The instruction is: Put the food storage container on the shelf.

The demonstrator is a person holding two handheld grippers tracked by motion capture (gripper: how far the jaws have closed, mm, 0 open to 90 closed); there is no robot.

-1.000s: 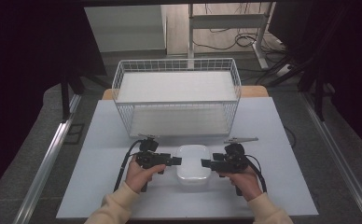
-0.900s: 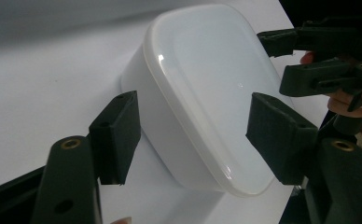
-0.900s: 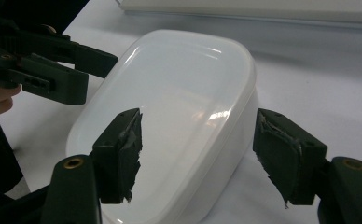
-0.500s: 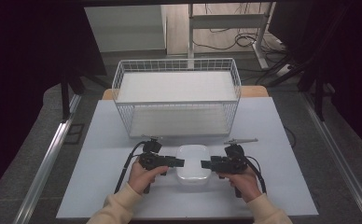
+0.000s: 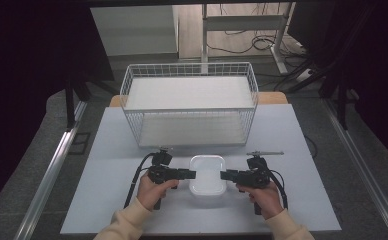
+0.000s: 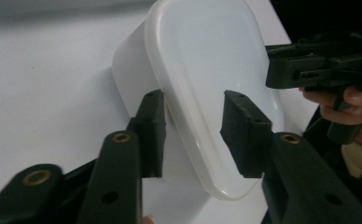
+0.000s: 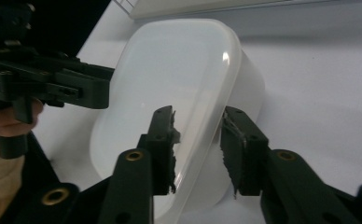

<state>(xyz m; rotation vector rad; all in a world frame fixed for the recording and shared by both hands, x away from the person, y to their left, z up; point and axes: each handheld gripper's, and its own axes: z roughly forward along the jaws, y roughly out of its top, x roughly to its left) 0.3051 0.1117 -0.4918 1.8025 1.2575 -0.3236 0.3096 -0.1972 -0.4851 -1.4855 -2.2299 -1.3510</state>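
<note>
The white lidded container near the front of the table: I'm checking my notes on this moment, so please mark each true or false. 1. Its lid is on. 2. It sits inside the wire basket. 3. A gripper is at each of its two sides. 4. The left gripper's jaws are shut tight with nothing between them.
1. True: the white lidded container has its lid on.
2. False: it sits on the table, in front of the wire basket.
3. True: the left gripper and right gripper flank it.
4. False: in the left gripper view the jaws stand apart, straddling the container's rim.
</note>
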